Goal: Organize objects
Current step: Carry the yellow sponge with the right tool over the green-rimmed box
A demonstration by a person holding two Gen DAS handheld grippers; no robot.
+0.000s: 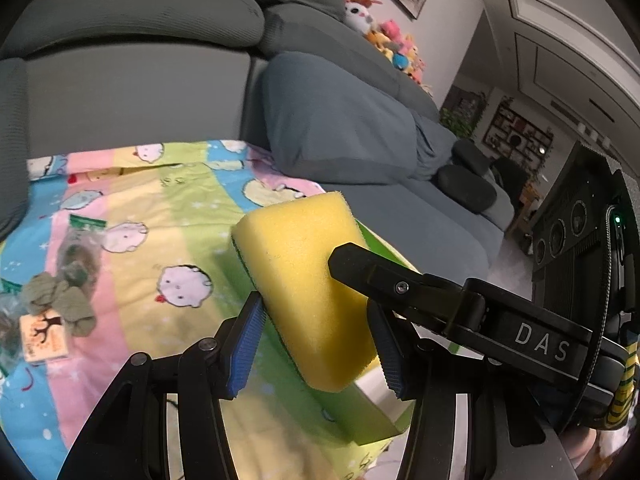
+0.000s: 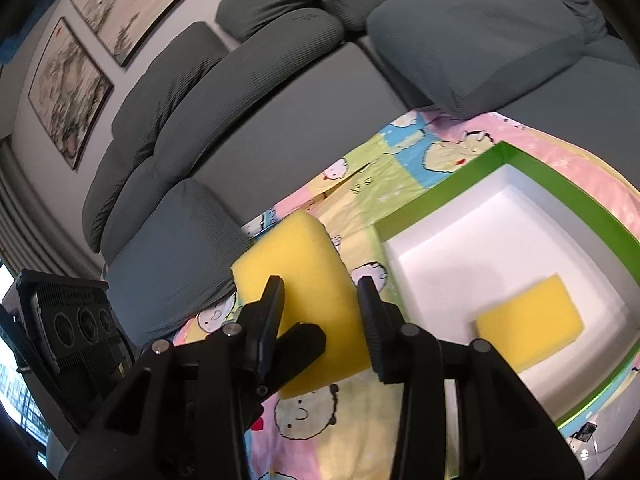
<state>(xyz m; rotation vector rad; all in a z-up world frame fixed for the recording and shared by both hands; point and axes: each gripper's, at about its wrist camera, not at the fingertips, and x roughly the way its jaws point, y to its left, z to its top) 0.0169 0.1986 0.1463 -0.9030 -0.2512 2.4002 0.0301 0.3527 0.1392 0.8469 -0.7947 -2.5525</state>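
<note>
A yellow sponge [image 1: 308, 292] with a green scouring side hangs above a cartoon-print blanket [image 1: 132, 208]. Two grippers hold it at once. My left gripper [image 1: 316, 350] is shut on it, its blue pads [image 1: 245, 344] pressing both sides. My right gripper [image 1: 352, 258] reaches in from the right and clamps its far end. In the right wrist view the sponge [image 2: 308, 276] sits between the right gripper's [image 2: 322, 320] fingers, with a left finger [image 2: 300, 344] beneath. A green-rimmed white box [image 2: 448, 196] to the right holds a second yellow sponge [image 2: 530, 320].
A grey sofa [image 1: 132, 92] with loose cushions [image 1: 336, 120] backs the blanket. At the blanket's left lie a green-topped packet [image 1: 82, 248], olive cloth pieces [image 1: 60, 300] and a small orange card [image 1: 42, 336]. Plush toys [image 1: 384, 32] sit on the sofa back. A black device [image 2: 76, 320] stands at left.
</note>
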